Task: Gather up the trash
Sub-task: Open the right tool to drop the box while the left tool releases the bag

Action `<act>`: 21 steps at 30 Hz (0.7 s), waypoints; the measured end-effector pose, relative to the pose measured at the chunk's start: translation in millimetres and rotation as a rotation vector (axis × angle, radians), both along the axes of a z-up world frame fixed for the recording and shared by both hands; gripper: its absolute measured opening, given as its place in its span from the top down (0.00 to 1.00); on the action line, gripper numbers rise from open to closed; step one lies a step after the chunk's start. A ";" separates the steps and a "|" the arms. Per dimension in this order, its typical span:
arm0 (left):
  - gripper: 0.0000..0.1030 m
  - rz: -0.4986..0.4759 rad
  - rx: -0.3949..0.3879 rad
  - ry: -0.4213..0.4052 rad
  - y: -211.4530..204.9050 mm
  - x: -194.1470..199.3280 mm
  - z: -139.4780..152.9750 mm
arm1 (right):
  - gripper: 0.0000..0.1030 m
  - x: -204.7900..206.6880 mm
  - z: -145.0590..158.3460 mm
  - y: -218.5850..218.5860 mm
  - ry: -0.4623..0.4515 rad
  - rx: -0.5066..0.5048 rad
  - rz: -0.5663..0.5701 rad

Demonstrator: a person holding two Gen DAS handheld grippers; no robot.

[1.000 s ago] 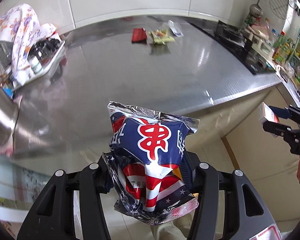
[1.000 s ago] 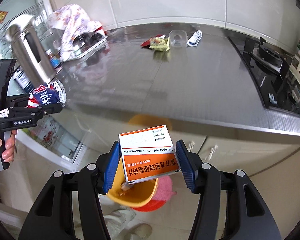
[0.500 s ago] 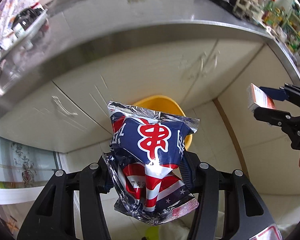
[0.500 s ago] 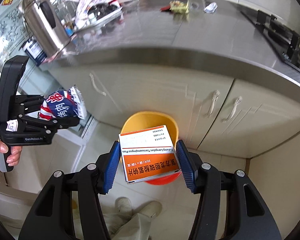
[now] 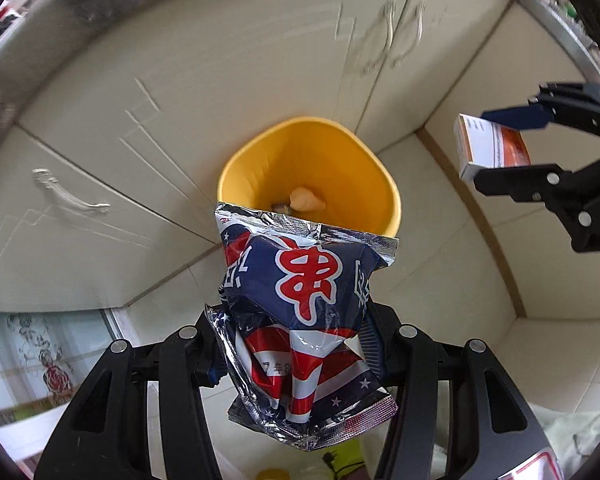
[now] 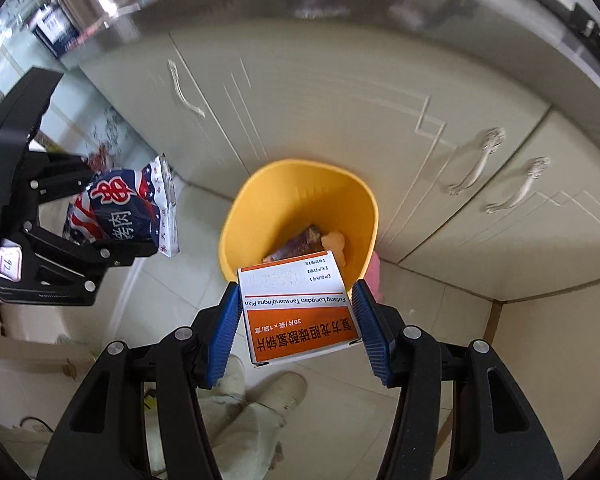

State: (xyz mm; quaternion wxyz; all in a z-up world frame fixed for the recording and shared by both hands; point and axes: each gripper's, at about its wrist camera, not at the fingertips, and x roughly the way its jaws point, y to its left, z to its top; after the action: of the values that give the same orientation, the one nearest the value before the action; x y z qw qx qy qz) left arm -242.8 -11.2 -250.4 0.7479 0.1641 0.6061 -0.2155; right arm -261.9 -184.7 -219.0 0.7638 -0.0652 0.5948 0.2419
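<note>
My left gripper (image 5: 296, 344) is shut on a blue, red and white foil snack bag (image 5: 300, 300) and holds it above the near rim of a yellow trash bin (image 5: 260, 160) on the floor. The bag also shows in the right wrist view (image 6: 120, 208). My right gripper (image 6: 298, 320) is shut on a white and orange medicine box (image 6: 300, 312), just above the near edge of the bin (image 6: 240, 216). The box also shows in the left wrist view (image 5: 490, 148). Some trash (image 6: 300, 242) lies in the bin's bottom.
Beige cabinet doors with metal handles (image 6: 476, 164) stand behind the bin, under the steel counter edge (image 6: 340, 4). The floor is pale tile. The person's shoe (image 6: 276, 392) and trouser leg show below the right gripper. A glass door with a flower pattern (image 5: 40, 360) is at the left.
Both grippers have dropped from counter height and moved in over the yellow bin, which now fills the middle of both views. Each still holds its item.
</note>
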 end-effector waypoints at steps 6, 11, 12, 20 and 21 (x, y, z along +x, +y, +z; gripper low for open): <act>0.50 -0.020 0.010 0.059 -8.8 25.7 -48.6 | 0.44 27.1 -56.0 6.1 0.075 -0.026 0.055; 0.50 -0.007 0.009 0.099 -10.2 48.2 -85.0 | 0.44 48.0 -99.1 15.4 0.124 -0.036 0.081; 0.50 -0.006 0.008 0.108 -10.6 51.4 -91.3 | 0.44 52.0 -106.3 16.9 0.134 -0.034 0.083; 0.50 -0.022 0.020 0.148 -12.0 63.2 -119.9 | 0.44 70.5 -143.9 21.8 0.179 -0.029 0.098; 0.50 -0.021 0.020 0.151 -11.7 63.8 -121.2 | 0.44 71.7 -147.9 22.5 0.181 -0.030 0.101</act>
State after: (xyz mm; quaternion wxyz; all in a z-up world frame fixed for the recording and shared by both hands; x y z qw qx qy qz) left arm -179.0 -22.9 -371.7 0.6959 0.1610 0.6612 -0.2293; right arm -190.3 -162.2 -367.0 0.6926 -0.0845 0.6611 0.2761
